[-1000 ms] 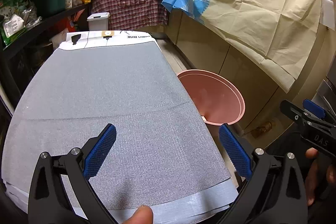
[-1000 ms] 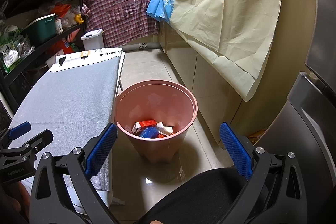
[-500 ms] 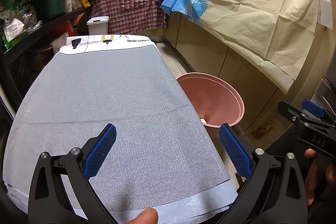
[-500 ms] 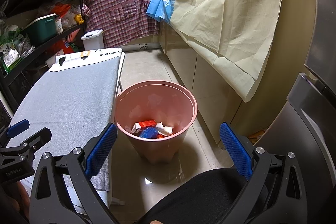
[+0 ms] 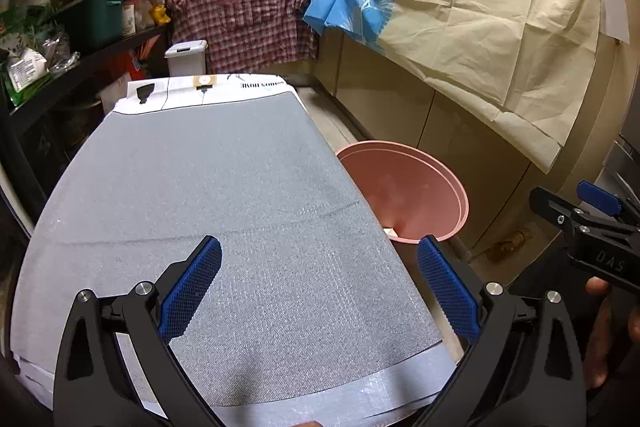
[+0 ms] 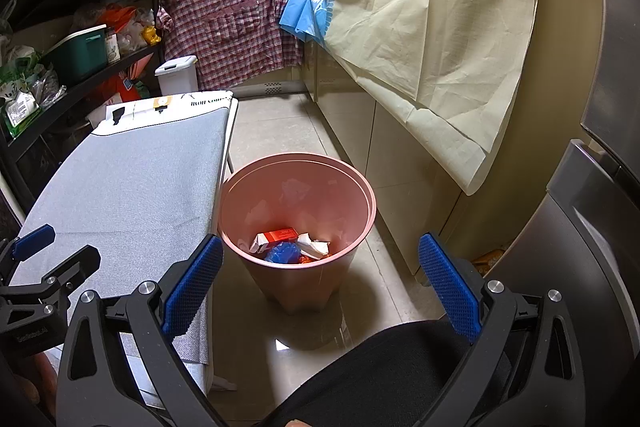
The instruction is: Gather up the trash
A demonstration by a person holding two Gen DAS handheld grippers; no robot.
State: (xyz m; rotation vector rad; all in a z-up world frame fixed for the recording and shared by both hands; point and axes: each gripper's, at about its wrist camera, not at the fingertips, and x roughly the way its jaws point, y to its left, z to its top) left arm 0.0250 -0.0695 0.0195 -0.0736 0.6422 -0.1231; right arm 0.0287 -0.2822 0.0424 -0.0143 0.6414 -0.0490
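Although nothing was left to pick up on the grey cloth, the trash itself sat at the bottom of the pink bin (image 6: pixel 298 211), low centre of the right wrist view: a red-and-white carton (image 6: pixel 276 238), a blue crumpled wrapper (image 6: pixel 285 253) and a white scrap of paper (image 6: pixel 314 247), piled together and touching. The bin stood on the tiled floor (image 6: pixel 280 131), just beside the right edge of the grey-covered table (image 5: pixel 208 211), its rim below the tabletop. The table surface showed bare in both views. The right gripper (image 6: pixel 318 283) hung above and short of the bin, jaws spread wide, holding nothing. The left gripper (image 5: pixel 318 285) hovered over the near end of the table, lower centre of its frame, jaws equally wide and empty. Judgement: collection looked finished or nearly so. A small brownish object (image 5: pixel 508 243) lay on the floor at the cabinet base, right of the bin; too blurred to tell whether it was trash. Risks from here: a reach for that object would pass close to the bin rim, and a knock could tip the light bin and spill its load. The cream cloth (image 6: pixel 432 27) hanging off the counter, upper right, could snag an open finger.
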